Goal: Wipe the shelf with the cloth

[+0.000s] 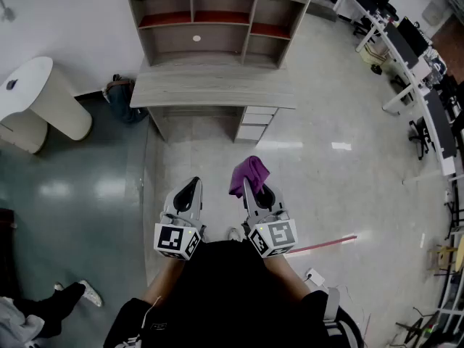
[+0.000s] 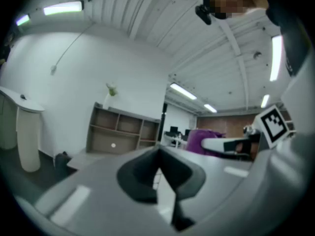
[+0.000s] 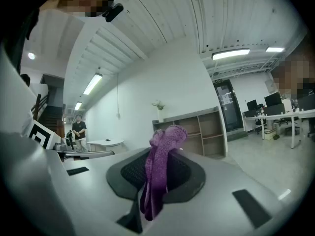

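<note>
A purple cloth is pinched in my right gripper, which is shut on it; the cloth's top bulges above the jaws and its tail hangs below. My left gripper is shut with nothing in it, and from its view the cloth shows off to the right. Both grippers are held low in front of the person, well short of the grey wooden shelf unit, which stands on a desk against the far wall.
A white rounded table stands at the left. Drawers sit under the desk's right side. Office desks with monitors line the right. A small plant tops the shelf unit. A person stands in the distance.
</note>
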Available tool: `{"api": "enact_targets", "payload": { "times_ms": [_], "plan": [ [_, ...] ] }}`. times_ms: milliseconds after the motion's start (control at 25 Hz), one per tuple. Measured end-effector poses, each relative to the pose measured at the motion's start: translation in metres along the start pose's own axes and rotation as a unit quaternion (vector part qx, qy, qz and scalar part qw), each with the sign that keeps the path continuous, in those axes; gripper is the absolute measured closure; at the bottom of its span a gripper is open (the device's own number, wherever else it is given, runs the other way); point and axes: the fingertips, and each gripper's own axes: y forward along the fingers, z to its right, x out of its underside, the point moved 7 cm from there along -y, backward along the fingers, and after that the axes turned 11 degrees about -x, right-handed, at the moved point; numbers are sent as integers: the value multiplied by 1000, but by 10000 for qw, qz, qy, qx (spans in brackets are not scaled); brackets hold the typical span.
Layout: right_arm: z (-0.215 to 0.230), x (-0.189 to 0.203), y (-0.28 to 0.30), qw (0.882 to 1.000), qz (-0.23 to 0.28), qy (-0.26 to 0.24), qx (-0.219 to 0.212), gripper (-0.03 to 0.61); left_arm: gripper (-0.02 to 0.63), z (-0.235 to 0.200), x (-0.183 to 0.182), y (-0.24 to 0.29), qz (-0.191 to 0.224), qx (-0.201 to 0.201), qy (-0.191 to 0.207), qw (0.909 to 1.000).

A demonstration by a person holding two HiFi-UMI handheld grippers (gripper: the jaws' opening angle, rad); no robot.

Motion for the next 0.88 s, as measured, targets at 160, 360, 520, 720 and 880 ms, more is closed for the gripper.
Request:
{"api": "enact_targets", "payload": {
  "times_ms": [160,360,520,720,880],
  "plan": [
    [2,0,-2,10000,4,17,-52,522,612,4,2,1,-18,46,-5,10000],
    [3,0,-12,10000,-24,15,-68,522,612,15,4,-2,-25,70,-25,10000],
    [9,1,-19,9999,92,102,-37,522,612,22,8,-1,-36,81,-32,10000],
    [22,2,-28,9998,108,173,-80,520,612,35,13,5,-99,63,17,9999],
    [39,3,-33,9997,12,179,-172,522,612,49,15,14,-121,-9,7,9999]
  ]
}}
